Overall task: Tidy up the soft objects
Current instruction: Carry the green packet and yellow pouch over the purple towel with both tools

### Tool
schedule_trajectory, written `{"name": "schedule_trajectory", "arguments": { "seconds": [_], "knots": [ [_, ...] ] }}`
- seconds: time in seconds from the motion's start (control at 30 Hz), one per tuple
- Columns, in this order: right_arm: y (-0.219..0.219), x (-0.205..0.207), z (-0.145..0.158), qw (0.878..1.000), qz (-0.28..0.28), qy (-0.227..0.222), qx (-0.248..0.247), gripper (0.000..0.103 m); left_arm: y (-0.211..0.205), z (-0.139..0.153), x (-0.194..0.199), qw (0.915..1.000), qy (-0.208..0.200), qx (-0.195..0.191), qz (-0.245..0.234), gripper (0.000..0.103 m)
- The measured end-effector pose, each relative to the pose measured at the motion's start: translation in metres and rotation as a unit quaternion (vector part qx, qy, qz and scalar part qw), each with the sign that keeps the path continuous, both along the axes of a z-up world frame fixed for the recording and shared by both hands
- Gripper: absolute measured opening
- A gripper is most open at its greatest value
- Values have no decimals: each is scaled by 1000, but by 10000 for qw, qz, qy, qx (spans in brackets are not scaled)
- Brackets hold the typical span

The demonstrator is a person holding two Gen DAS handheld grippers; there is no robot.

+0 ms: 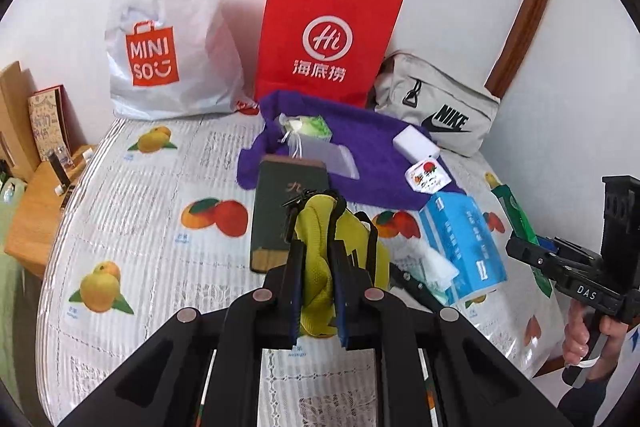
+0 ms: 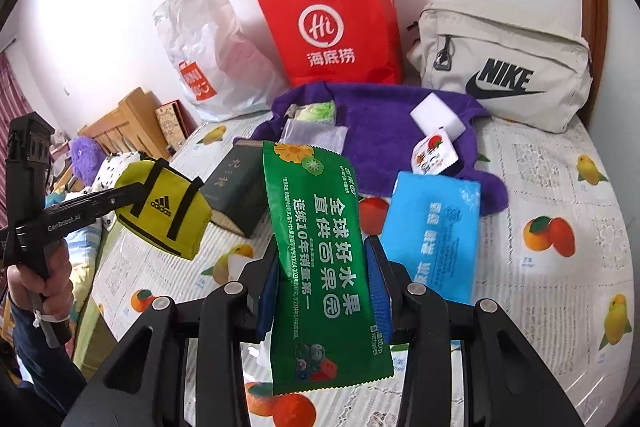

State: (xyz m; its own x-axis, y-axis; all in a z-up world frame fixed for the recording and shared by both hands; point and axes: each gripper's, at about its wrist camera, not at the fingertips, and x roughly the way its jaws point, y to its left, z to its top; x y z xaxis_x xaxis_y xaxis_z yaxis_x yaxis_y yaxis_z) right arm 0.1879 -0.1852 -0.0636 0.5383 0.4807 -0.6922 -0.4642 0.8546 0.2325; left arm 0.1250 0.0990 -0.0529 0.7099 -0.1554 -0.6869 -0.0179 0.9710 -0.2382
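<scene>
Bed with a fruit-print cover, bags lined up against the white wall. On the left, the left gripper is pinched tight on the yellow bag, holding it clear of the bed. On the right, the right gripper clamps the green wipes pack by its sides. I'd keep both grips firm and drop one thing at a time into the red bag.

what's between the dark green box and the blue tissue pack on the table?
Right wrist view: only bare fruit-print tablecloth between the dark green box and the blue tissue pack; the held green wipes packet hides part of it.
</scene>
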Motion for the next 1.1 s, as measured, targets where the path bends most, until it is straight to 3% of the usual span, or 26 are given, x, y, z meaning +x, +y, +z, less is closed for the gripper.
{"name": "schedule_trajectory", "arguments": {
  "seconds": [0.53,0.67,0.77,0.9,1.1],
  "knots": [
    [-10,51,11,9992,-345,-49,-207,39,-15,15,62,9997,-57,-20,-219,13],
    [-7,72,10,9992,-355,-5,-187,39,-16,16,83,9998,-35,-21,-214,13],
    [0,91,7,9990,-366,15,-261,39,-14,14,101,9992,23,-239,-313,13],
    [9,116,2,9990,-330,99,-273,39,-16,11,126,9997,41,-27,-236,13],
    [21,153,-9,9983,-374,150,-423,39,-12,0,160,9993,149,-211,-283,13]
  ]
}}
